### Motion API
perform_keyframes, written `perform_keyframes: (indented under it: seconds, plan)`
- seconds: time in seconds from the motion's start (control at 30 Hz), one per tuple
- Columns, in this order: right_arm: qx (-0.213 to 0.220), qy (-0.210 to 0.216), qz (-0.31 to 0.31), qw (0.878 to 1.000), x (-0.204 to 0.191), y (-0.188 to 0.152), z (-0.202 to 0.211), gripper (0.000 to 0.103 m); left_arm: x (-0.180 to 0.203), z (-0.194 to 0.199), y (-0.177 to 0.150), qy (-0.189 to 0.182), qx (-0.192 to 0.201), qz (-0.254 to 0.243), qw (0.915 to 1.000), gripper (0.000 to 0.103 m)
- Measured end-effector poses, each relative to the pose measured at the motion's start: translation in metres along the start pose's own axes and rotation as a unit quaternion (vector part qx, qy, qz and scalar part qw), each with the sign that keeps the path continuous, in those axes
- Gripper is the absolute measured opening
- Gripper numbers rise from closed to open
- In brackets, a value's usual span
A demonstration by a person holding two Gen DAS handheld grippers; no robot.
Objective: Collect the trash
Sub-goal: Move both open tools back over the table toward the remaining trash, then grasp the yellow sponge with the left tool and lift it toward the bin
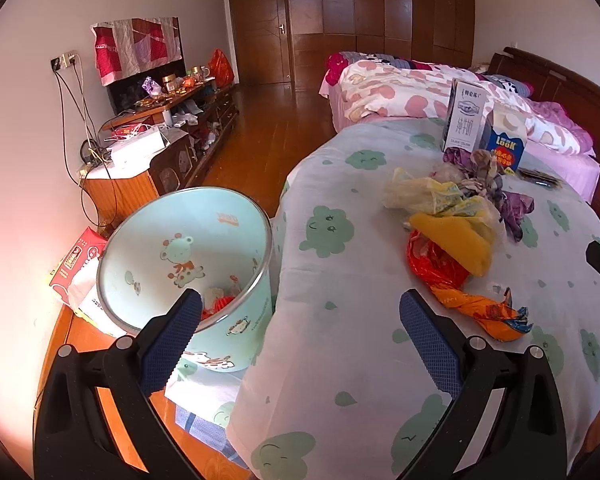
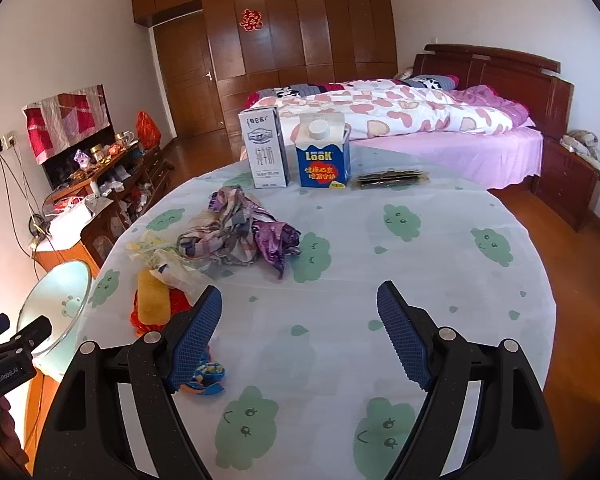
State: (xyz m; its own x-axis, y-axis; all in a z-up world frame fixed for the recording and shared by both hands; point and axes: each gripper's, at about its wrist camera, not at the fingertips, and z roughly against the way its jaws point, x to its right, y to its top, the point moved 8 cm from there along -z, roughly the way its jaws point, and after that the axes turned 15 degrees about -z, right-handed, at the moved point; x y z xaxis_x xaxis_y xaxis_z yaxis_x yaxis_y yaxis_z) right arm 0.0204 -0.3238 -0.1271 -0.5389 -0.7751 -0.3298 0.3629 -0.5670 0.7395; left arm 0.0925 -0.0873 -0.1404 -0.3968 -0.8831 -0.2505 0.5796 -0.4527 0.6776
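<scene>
Progress: early, I judge; most litter is uncollected.
Bin: pale green cartoon-printed waste bin [image 1: 188, 264] beside the table, a few red scraps inside.
Left on cloud-print tablecloth [image 2: 380, 240]: crumpled orange snack wrapper [image 1: 484, 312], yellow bag [image 1: 456, 240], purple foil wrapper [image 2: 272, 240], two cartons.
Left gripper [image 1: 300, 340]: jaws spread, empty.
Right gripper [image 2: 300, 336]: jaws spread, empty.

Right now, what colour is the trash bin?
Pale mint trash bin with cartoon animals; left wrist view.
</scene>
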Motion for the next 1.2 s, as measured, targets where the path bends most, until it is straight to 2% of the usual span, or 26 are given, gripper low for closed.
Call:
perform_keyframes:
  seconds: [0.27, 0.43, 0.57, 0.7, 0.9, 1.1, 1.13, 1.2]
  plan:
    - [-0.007, -0.012, -0.013, 1.000, 0.025, -0.001, -0.005, 0.079, 0.029, -0.013, 0.000, -0.030, -0.011, 0.002, 0.9995, 0.096]
    - [-0.007, -0.012, -0.015, 1.000, 0.032, 0.000, -0.007, 0.079, 0.044, -0.020, 0.007, -0.031, -0.010, -0.007, 0.9995, 0.095]
    - [-0.005, -0.014, -0.022, 1.000, 0.043, 0.002, -0.008, 0.079, 0.055, -0.023, 0.009, -0.045, -0.018, -0.004, 0.9988, 0.085]
    - [-0.004, -0.017, -0.031, 0.999, 0.051, 0.005, -0.007, 0.079, 0.057, -0.019, 0.021, -0.054, -0.005, 0.004, 0.9985, 0.083]
    - [-0.007, -0.017, -0.041, 0.999, 0.059, 0.006, -0.008, 0.079, 0.088, -0.017, 0.050, -0.068, 0.018, -0.032, 0.9970, 0.077]
    - [-0.009, -0.016, -0.042, 0.999, 0.062, 0.007, -0.009, 0.079, 0.110, -0.043, 0.054, -0.082, -0.003, -0.042, 0.9957, 0.074]
    - [-0.010, -0.016, -0.043, 0.999, 0.062, 0.007, -0.009, 0.079, 0.109, -0.046, 0.054, -0.079, -0.002, -0.043, 0.9960, 0.072]
    - [-0.012, -0.015, -0.044, 0.999, 0.062, 0.007, -0.009, 0.079, 0.103, -0.052, 0.051, -0.087, -0.008, -0.037, 0.9955, 0.060]
